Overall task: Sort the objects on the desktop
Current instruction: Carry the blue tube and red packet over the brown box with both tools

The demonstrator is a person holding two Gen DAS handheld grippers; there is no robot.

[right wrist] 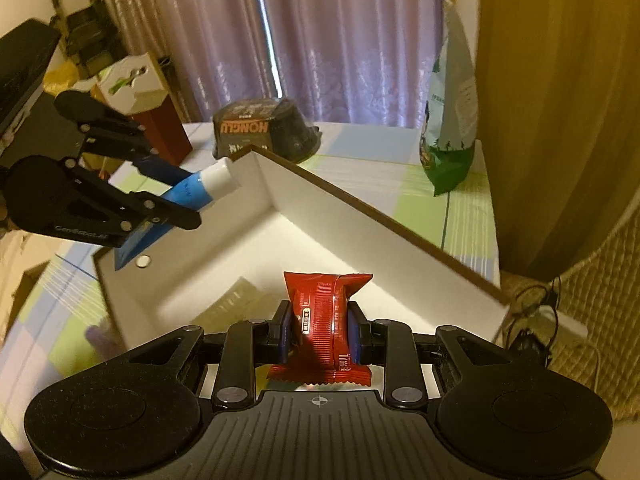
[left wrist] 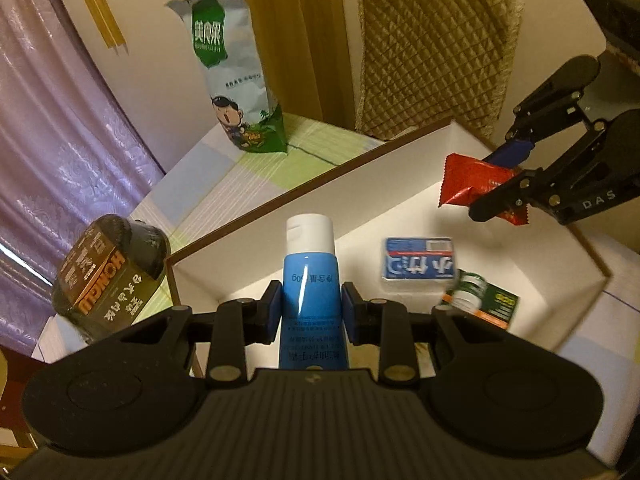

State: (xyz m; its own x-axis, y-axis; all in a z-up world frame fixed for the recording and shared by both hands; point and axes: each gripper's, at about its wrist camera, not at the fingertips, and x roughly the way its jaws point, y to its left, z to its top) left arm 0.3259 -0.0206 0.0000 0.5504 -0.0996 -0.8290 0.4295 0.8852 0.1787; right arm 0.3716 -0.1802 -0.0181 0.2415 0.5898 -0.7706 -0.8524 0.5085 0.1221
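Observation:
My left gripper [left wrist: 308, 308] is shut on a blue tube with a white cap [left wrist: 310, 280], held above the near side of a white box [left wrist: 280, 208]. My right gripper [right wrist: 320, 326] is shut on a red snack packet [right wrist: 324, 320] over the same white box [right wrist: 360, 216]. In the left wrist view the right gripper [left wrist: 504, 188] and the red packet [left wrist: 472, 184] hang over the box's right side. In the right wrist view the left gripper [right wrist: 176, 192] and the tube [right wrist: 204, 186] sit at the box's left corner. Inside the box lie a blue-and-white packet [left wrist: 418, 264] and a green-and-white carton [left wrist: 480, 300].
A dark instant-noodle bowl [left wrist: 108, 276] sits left of the box on the checked tablecloth [left wrist: 224, 184]. A tall grey-green snack bag [left wrist: 236, 76] stands at the table's far side. A quilted chair back [left wrist: 432, 52] is behind. Purple curtains [right wrist: 320, 40] hang beyond. A red-and-white carton [right wrist: 148, 108] stands nearby.

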